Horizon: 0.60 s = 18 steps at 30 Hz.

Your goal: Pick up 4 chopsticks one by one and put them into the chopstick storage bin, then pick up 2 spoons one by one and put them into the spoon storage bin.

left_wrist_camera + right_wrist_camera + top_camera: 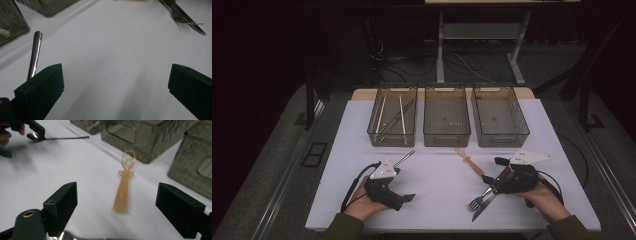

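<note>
Orange spoon (123, 192) looks blurred between the open right gripper (117, 210) jaws.

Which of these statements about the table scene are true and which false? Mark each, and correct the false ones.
1. Three bins stand in a row. True.
2. The orange spoon lies inside a bin. False: it lies on the table.
3. The right gripper is open. True.
4. The fork stands upright. False: it lies flat beside a knife.
5. The left gripper is shut. False: it is open.
</note>
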### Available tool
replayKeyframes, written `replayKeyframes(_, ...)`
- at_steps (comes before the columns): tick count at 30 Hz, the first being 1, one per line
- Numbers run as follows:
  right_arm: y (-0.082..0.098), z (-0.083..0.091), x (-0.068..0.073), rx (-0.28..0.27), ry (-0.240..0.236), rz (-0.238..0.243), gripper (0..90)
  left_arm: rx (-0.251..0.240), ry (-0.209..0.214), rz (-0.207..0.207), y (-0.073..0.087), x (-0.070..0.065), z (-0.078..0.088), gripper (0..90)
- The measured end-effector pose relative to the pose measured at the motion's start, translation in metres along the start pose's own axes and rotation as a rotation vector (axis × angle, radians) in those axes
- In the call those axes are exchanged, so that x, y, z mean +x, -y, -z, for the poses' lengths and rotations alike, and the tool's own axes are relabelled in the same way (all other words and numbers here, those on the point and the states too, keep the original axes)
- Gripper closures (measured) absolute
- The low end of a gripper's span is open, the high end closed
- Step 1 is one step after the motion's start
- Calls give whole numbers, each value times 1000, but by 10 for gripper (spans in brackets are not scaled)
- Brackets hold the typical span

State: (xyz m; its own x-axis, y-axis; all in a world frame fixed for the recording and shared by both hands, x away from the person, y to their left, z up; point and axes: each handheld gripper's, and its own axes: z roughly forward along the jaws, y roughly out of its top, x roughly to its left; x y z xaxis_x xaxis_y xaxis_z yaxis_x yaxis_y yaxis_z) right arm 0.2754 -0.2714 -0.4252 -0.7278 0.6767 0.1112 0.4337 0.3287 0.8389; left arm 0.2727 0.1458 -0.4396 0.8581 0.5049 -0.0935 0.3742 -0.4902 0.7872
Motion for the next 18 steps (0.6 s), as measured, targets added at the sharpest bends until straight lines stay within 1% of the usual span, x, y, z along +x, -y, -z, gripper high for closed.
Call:
replayKeyframes(8, 22, 15, -7, 31, 23, -10, 174, -1, -4, 0, 0, 0, 1, 0)
replayKeyframes(12, 27, 21, -8, 37, 29, -22, 174, -11, -10, 1, -1, 1, 2, 0)
replayKeyframes(14, 27, 21, -8, 42, 31, -24, 174, -15, -14, 5, -2, 1, 3, 0)
replayKeyframes(16, 26, 21, -7, 35, 29, -27, 174, -16, -20, 5, -3, 2, 5, 0)
replayKeyframes(18, 26, 20, -6, 33, 23, -20, 174, -18, -28, 6, -3, 3, 7, 7)
